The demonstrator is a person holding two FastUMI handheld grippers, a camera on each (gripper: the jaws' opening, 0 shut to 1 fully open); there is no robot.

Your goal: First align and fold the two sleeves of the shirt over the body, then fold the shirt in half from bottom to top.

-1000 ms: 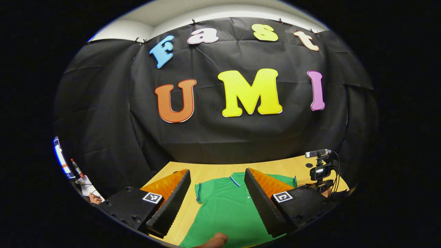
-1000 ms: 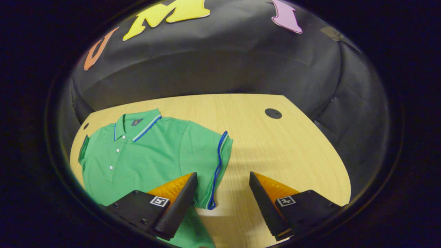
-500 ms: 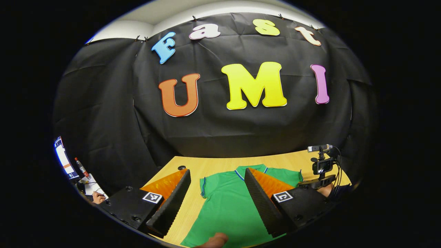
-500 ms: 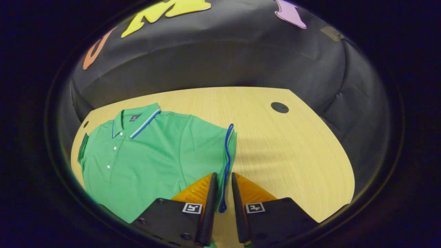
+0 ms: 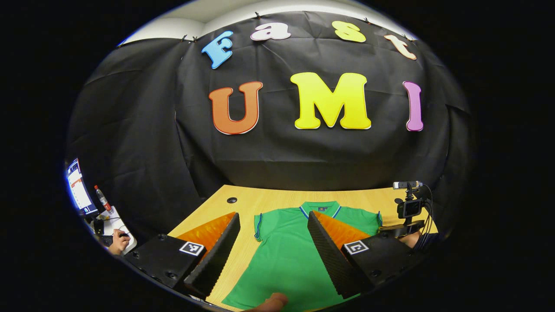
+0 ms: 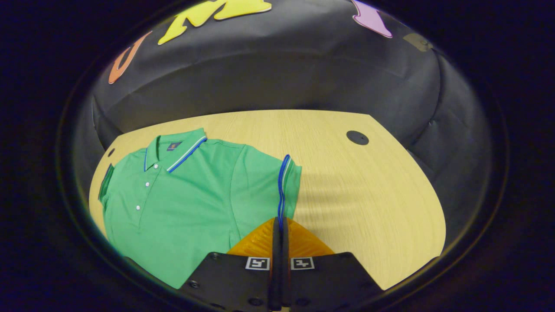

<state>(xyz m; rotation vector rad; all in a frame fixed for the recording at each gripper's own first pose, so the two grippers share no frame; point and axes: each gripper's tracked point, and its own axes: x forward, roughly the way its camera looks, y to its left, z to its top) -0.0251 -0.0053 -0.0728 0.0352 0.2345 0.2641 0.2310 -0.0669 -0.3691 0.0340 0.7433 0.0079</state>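
Green shirt (image 6: pixel 190 195) is lying flat on the bench (image 6: pixel 360 186); the right hand-held gripper (image 6: pixel 280 229) is now clamping, apparently, its sleeve hem (image 6: pixel 282 186), readying the fold; the left hand-held gripper (image 5: pixel 273 242) is hanging apart.

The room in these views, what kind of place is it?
Probably a recording booth, not a home. Black cloth hangs as the wall behind a wooden table, where a green polo shirt lies flat. A small camera on a stand is at the table's edge.
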